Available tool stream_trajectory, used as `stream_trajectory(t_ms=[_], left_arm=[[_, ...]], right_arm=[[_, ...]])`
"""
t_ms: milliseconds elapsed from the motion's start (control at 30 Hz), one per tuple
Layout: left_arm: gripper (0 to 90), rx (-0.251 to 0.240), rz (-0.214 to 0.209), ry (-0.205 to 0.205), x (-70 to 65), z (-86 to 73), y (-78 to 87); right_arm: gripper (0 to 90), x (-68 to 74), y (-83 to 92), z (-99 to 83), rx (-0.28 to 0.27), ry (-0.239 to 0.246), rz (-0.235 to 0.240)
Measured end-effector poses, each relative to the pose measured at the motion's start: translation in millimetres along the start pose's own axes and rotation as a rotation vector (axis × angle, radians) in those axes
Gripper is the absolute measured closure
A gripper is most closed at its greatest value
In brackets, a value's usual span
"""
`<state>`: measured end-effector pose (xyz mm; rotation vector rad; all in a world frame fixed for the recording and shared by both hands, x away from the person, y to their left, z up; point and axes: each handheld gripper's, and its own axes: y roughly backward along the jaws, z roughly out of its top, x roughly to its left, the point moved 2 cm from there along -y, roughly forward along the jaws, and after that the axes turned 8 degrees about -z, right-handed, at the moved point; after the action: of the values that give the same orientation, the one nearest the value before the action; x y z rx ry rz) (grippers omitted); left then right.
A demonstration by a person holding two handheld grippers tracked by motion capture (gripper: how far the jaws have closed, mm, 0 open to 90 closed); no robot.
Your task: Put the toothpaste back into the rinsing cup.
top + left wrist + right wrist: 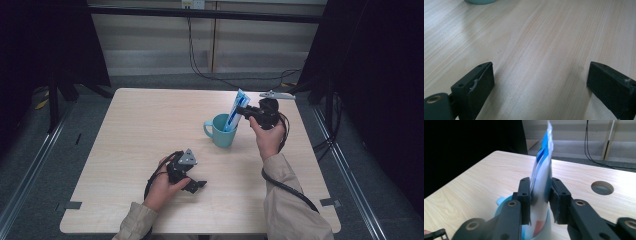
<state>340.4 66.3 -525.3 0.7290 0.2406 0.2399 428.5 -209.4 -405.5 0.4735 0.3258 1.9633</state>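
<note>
The wooden table (pixel 140 130) carries a teal mug (pixel 220 131) right of its centre. A blue-and-white tube (pixel 235 111) stands in the mug, leaning right. The right gripper (pixel 244 111), beside the mug, has the tube between barely parted jaws. The left gripper (pixel 196 184), near the mug's front-left, gapes empty.

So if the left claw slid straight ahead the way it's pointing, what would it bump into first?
Probably the teal ceramic mug. The open left claw has only bare light wooden table ahead of it, and the mug's base sits at the far end, slightly to the left, so it might just graze it.
</note>
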Motion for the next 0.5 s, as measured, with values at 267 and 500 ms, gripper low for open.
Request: stream_trajectory(t_ms=[267, 500], left_arm=[[7.3, 0.000, 0.000, 0.001, -0.1, 0.0, 0.0], [7.3, 0.000, 0.000, 0.000, 0.0, 0.0, 0.0]], right_arm=[[66.3, -3.4, -1.8, -4.9, 0.015, 0.006, -0.018], [60.7, -5.0, -0.3, -5.6, 0.020, 0.016, -0.030]])
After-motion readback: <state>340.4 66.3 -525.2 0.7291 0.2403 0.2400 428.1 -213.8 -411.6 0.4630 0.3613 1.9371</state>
